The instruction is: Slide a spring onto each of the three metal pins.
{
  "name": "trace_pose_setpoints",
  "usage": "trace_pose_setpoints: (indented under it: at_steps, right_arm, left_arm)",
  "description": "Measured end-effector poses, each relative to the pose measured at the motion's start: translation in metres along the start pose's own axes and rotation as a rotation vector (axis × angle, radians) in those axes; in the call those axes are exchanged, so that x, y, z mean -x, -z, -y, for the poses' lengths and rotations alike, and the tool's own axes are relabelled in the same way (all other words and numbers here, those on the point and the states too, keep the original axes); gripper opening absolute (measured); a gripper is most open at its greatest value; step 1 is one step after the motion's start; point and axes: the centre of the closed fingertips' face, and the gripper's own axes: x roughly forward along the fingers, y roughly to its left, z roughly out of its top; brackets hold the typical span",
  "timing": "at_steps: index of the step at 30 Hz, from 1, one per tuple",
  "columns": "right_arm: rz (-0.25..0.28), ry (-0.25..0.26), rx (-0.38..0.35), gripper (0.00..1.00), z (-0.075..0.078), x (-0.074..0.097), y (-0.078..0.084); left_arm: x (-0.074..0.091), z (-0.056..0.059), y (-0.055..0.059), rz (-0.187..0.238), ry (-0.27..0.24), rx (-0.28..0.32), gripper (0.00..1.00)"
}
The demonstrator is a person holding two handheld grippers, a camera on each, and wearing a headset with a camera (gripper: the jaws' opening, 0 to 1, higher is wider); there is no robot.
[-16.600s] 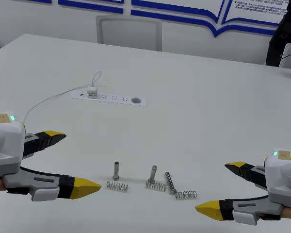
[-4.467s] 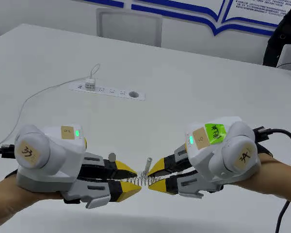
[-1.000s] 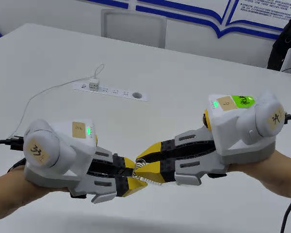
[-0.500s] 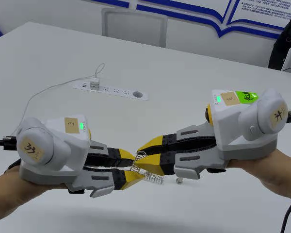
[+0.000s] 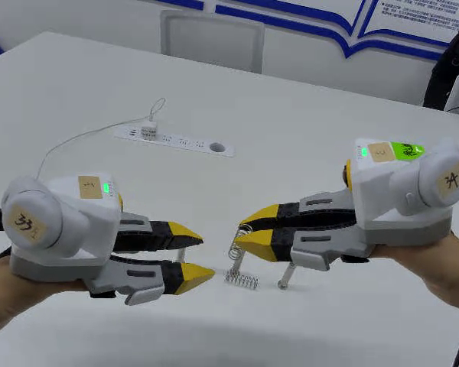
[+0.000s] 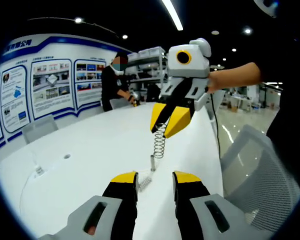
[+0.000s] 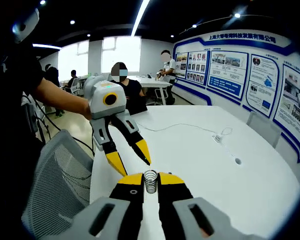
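The right gripper (image 5: 247, 231) was closed on the upper end of a spring (image 5: 238, 241), its yellow tips pinching the top coils. In the right gripper view the coil sat end-on between the two jaws, which were drawn in against it. The spring hung down from those tips above an upright pin (image 6: 152, 163), with its lower end right at the pin's top. Whether it had gone over the pin could not be told.

The left gripper (image 5: 190, 253) faced the pin from the opposite side, near it. Its jaws stood well apart, gripping nothing and touching nothing.

A second spring (image 5: 242, 280) lay flat on the table (image 5: 306, 153), just beside the pin's foot on the person's side. A second pin (image 5: 285, 276) stood tilted near the upright pin, beneath the right gripper's jaws. A power strip (image 5: 176, 142) lay well beyond the pin, towards the table's far edge.
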Motion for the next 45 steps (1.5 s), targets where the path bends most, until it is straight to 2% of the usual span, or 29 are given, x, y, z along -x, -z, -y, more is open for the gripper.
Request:
trace_pose_setpoints:
  at_steps: [4, 11, 14, 19, 24, 30, 35, 40, 45]
  right_arm:
    - [-0.01, 0.098, -0.068, 0.1, 0.025, 0.008, 0.016]
    - [-0.011, 0.199, -0.177, 0.1, 0.054, 0.017, 0.046]
    - [-0.022, 0.247, -0.197, 0.1, 0.066, 0.021, 0.059]
    - [-0.019, 0.303, -0.236, 0.1, 0.079, 0.026, 0.073]
    - [-0.048, 0.337, -0.265, 0.1, 0.085, 0.024, 0.088]
    - [-0.075, 0.349, -0.311, 0.1, 0.087, 0.021, 0.106]
    - [-0.088, 0.356, -0.342, 0.1, 0.088, 0.02, 0.116]
    - [-0.098, 0.351, -0.341, 0.1, 0.085, 0.019, 0.119]
    - [-0.099, 0.36, -0.35, 0.1, 0.087, 0.019, 0.124]
  left_arm:
    - [0.008, -0.008, -0.003, 0.037, -0.022, 0.083, 0.35]
    - [0.014, -0.021, -0.007, 0.057, -0.049, 0.101, 0.44]
    - [0.016, -0.028, -0.005, 0.056, -0.06, 0.121, 0.5]
    - [0.018, -0.032, 0.0, 0.047, -0.072, 0.14, 0.52]
    - [0.02, -0.037, 0.006, 0.04, -0.083, 0.158, 0.54]
    - [0.021, -0.041, 0.014, 0.025, -0.091, 0.176, 0.55]
    - [0.019, -0.04, 0.014, 0.034, -0.089, 0.185, 0.56]
    - [0.017, -0.038, 0.015, 0.031, -0.081, 0.191, 0.55]
    - [0.018, -0.038, 0.008, 0.075, -0.083, 0.23, 0.56]
